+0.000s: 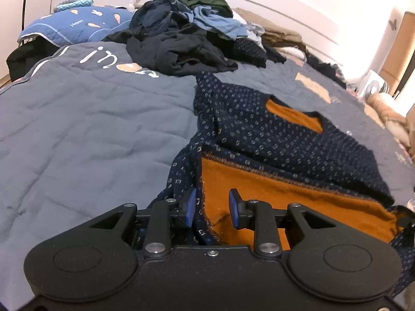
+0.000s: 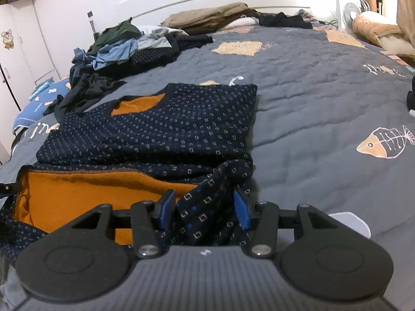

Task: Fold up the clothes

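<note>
Navy dotted sweater (image 2: 166, 127) w/ orange lining lies on the grey bed quilt (image 2: 324, 108), hem end lifted twd the grippers. Left gripper (image 1: 211, 208) fingers spread w/ hem edge between; right gripper (image 2: 205, 208) fingers spread around bunched fabric. Clothes pile (image 1: 186, 31) farther back near the headboard.

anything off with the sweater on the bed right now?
The navy patterned sweater isn't flat: its hem is turned back, baring the orange lining, with fabric bunched between the open right gripper fingers. The left gripper is open at the hem too.
</note>
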The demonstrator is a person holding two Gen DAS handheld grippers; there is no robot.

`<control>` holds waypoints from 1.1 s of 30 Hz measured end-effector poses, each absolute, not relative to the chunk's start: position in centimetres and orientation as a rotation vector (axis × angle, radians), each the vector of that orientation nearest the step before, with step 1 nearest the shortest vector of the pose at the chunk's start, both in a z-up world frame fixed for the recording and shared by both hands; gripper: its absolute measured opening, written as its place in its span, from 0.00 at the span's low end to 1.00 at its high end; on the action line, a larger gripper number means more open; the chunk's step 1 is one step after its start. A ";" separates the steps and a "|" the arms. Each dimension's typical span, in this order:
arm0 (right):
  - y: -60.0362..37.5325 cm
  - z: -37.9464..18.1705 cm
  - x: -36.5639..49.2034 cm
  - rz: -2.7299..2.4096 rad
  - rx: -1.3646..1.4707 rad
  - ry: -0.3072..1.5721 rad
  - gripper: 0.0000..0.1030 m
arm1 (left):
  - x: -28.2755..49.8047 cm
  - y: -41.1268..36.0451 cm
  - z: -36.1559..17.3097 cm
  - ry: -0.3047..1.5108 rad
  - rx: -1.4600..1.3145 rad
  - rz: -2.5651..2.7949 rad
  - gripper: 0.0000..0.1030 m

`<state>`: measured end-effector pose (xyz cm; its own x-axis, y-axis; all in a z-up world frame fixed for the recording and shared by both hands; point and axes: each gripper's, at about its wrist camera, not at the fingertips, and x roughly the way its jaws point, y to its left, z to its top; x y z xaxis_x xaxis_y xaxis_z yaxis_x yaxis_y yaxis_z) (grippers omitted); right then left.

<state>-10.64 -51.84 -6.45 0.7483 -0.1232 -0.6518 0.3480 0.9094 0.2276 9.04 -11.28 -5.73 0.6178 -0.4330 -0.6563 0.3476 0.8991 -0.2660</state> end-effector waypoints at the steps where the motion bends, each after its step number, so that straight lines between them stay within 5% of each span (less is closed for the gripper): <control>1: -51.9 -6.5 -10.6 -0.261 0.354 0.686 0.47 | 9.1 -11.3 -5.8 0.788 -0.114 -0.446 0.27; 15: -51.6 -7.0 -10.3 -0.268 0.359 0.700 0.47 | 9.3 -11.4 -6.3 0.788 -0.112 -0.428 0.24; 16: -51.6 -7.0 -10.3 -0.268 0.367 0.697 0.43 | 9.3 -11.4 -6.3 0.788 -0.117 -0.429 0.13; 18: -52.0 -6.9 -10.3 -0.263 0.386 0.684 0.25 | 9.3 -11.3 -6.2 0.776 -0.119 -0.425 0.08; 19: -52.1 -6.9 -10.4 -0.262 0.395 0.677 0.06 | 9.2 -11.1 -6.0 0.764 -0.126 -0.421 0.04; 33: -55.0 -2.2 -12.2 -0.289 0.549 0.429 0.04 | 10.2 -9.5 -0.7 0.603 -0.279 -0.428 0.02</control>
<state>-12.24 -54.98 -2.16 0.8724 -0.1497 -0.4653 0.3745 0.8165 0.4395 10.22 -9.49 -0.74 0.7404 -0.4651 -0.4853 0.3052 0.8759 -0.3737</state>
